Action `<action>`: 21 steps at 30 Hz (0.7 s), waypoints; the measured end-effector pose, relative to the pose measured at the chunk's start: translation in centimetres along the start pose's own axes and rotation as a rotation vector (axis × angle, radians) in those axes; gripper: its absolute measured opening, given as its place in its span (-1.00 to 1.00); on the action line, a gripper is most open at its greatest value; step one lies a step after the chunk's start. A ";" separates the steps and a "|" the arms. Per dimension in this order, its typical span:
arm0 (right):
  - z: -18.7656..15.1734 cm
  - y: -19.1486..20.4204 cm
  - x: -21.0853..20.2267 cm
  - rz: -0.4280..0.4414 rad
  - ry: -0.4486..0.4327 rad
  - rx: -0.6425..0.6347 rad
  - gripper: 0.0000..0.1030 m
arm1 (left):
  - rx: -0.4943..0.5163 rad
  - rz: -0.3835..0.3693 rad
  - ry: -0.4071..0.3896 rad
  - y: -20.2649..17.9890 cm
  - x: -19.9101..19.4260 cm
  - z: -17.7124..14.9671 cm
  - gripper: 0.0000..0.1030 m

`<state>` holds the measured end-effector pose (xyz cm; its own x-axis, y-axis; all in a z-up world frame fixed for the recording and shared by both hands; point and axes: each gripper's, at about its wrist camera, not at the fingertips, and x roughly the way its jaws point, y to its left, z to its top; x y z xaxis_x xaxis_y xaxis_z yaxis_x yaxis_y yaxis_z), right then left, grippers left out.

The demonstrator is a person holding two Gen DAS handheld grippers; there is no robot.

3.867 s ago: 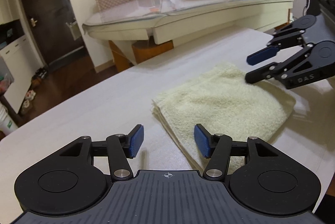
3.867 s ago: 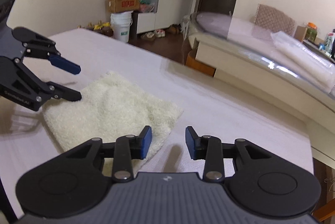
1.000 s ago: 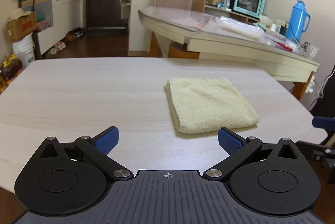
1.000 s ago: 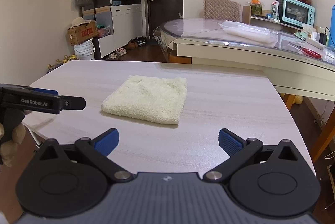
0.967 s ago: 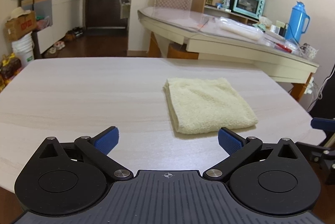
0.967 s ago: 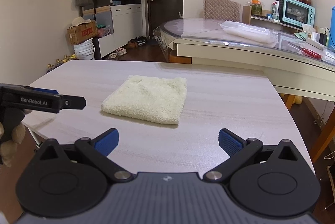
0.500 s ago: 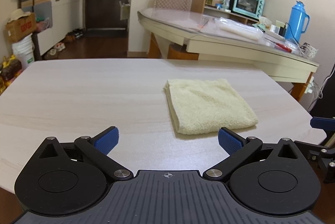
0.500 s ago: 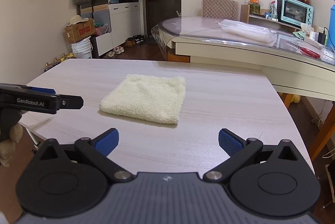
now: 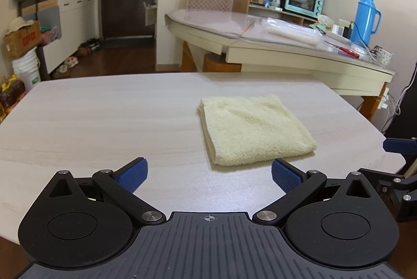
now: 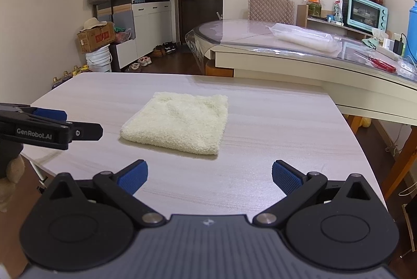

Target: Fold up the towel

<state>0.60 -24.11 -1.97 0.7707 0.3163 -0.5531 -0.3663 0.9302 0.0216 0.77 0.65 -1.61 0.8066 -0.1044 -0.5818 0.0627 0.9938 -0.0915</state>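
A cream towel lies folded into a thick square on the pale wood-grain table. It also shows in the right wrist view. My left gripper is open and empty, held back near the table's front edge, short of the towel. My right gripper is open and empty too, held back from the towel's near edge. The left gripper shows side-on at the left of the right wrist view; part of the right gripper shows at the right edge of the left wrist view.
A second table with a glass top stands behind, carrying a plastic-wrapped roll, a teal oven and a blue flask. A bucket and box stand on the floor at the left.
Since 3.9 s ago both grippers have pulled back from the towel and opened wide. Over the last second almost nothing has moved; the towel lies still.
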 end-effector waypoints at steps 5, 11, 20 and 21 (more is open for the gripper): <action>0.3 0.2 0.2 0.001 0.005 -0.006 0.99 | 0.007 -0.005 0.004 0.1 -0.1 0.0 1.00; 0.5 0.6 0.4 0.006 0.008 -0.013 0.99 | 0.016 -0.005 0.005 0.2 0.0 0.0 1.00; 0.6 0.6 0.6 0.004 0.011 -0.007 0.99 | 0.028 -0.004 0.008 0.2 0.2 0.1 1.00; 0.6 0.5 0.6 0.005 0.012 -0.005 0.99 | 0.029 -0.004 0.007 0.1 0.2 0.1 1.00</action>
<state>1.21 -23.31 -1.83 0.7624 0.3188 -0.5631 -0.3730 0.9276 0.0201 1.03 0.76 -1.67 0.8022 -0.1087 -0.5871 0.0833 0.9940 -0.0702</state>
